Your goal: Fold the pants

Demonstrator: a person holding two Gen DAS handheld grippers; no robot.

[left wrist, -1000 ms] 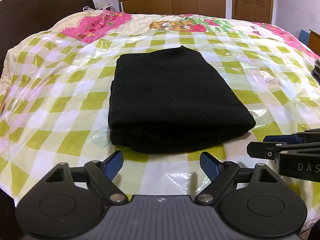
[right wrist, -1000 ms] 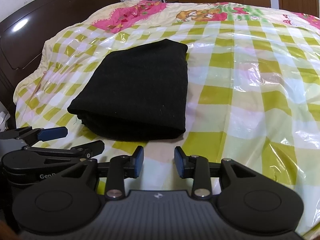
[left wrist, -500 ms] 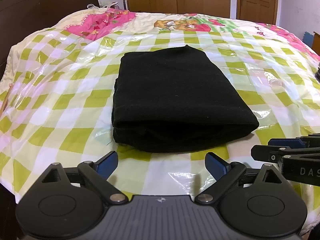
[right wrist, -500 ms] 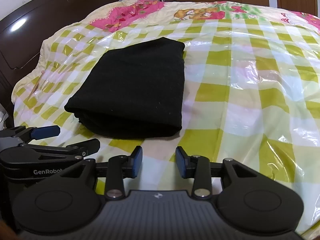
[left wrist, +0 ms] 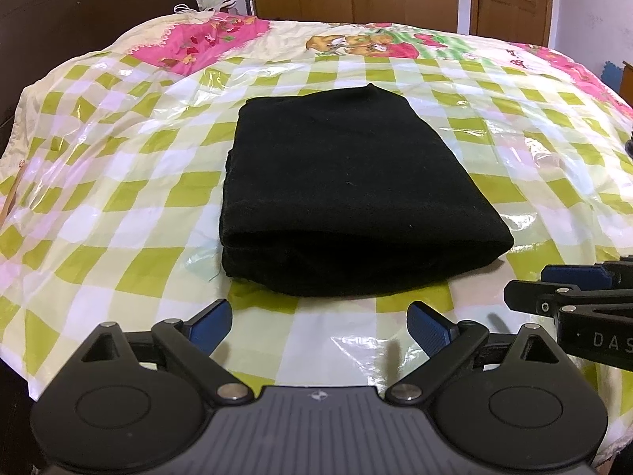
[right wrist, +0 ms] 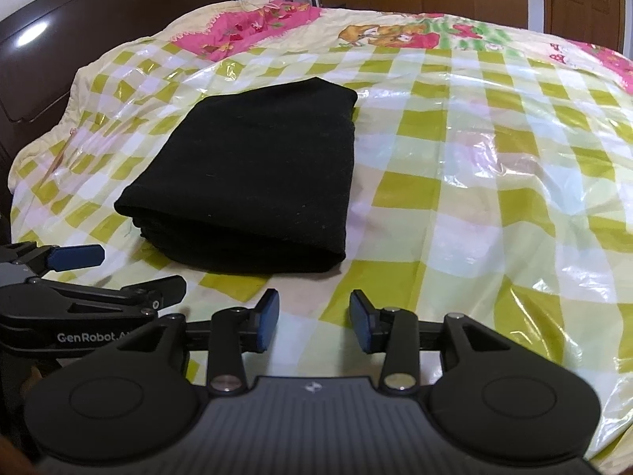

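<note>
1. My left tongs (left wrist: 319, 322) are spread wide, nothing between the blue pads (left wrist: 209, 323).
2. My right tongs (right wrist: 314, 321) are released too, with a narrower gap, and empty.
3. Pants (left wrist: 348, 194) lie just ahead of both tongs on the bed (left wrist: 118, 198), apart from the pads. They are dead ahead of the left tongs, ahead and to the left of the right tongs.
4. Only the left view shows the pants' left side, where stacked layers show at the near left corner, and a loose thread at that corner.
5. Only the right view shows the pants' right side as one long straight fold, plus a wide stretch of bare checked cover (right wrist: 494, 198) to the right of my right tongs.
6. Each view catches the other tongs at its edge: the right pair at the right rim of the left view, the left pair at the left rim of the right view.
7. Pants: black, folded into a thick rectangle, top face flat and smooth, near edge rounded, far corner slightly peaked.
8. Glossy plastic sheet (left wrist: 526, 158) under the pants, wrinkled.
</note>
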